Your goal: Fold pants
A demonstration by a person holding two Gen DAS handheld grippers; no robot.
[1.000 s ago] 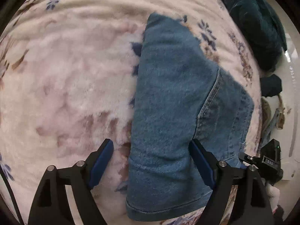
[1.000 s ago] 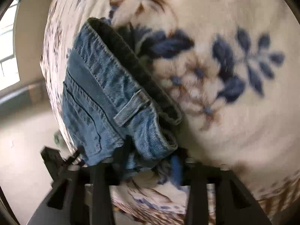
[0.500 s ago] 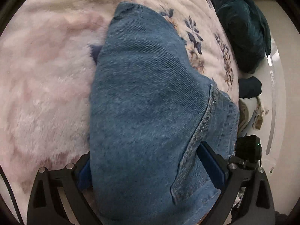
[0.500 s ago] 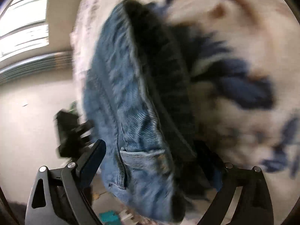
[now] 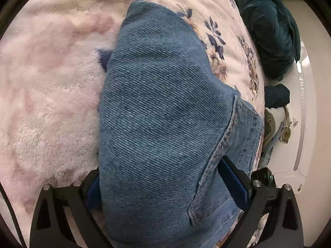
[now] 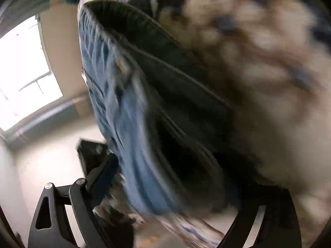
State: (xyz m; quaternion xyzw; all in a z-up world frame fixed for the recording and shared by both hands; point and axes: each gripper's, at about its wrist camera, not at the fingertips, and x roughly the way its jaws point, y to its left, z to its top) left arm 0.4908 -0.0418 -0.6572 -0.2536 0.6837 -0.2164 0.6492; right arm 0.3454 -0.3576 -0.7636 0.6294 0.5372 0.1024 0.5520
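Note:
Blue denim pants (image 5: 161,113) lie folded on a fluffy floral blanket (image 5: 47,95). In the left wrist view my left gripper (image 5: 165,188) is open, its blue-padded fingers (image 5: 233,181) wide apart on either side of the hem end, with the denim lying between them. In the blurred right wrist view the pants' waistband (image 6: 149,95) fills the middle. My right gripper (image 6: 169,186) is open, its jaws spread around the waistband end; the right finger is mostly hidden in shadow under the cloth.
A dark teal blanket (image 5: 269,31) is bunched at the bed's far right edge. Beyond it are dark clothes (image 5: 277,97) and white furniture (image 5: 306,124). The right wrist view shows a bright window (image 6: 20,72) and bare floor (image 6: 51,165) past the bed edge.
My left gripper moved forward over the hem so the denim now lies between its fingers. My right gripper opened from its grip on the waistband corner and swung around the waistband; the view is blurred.

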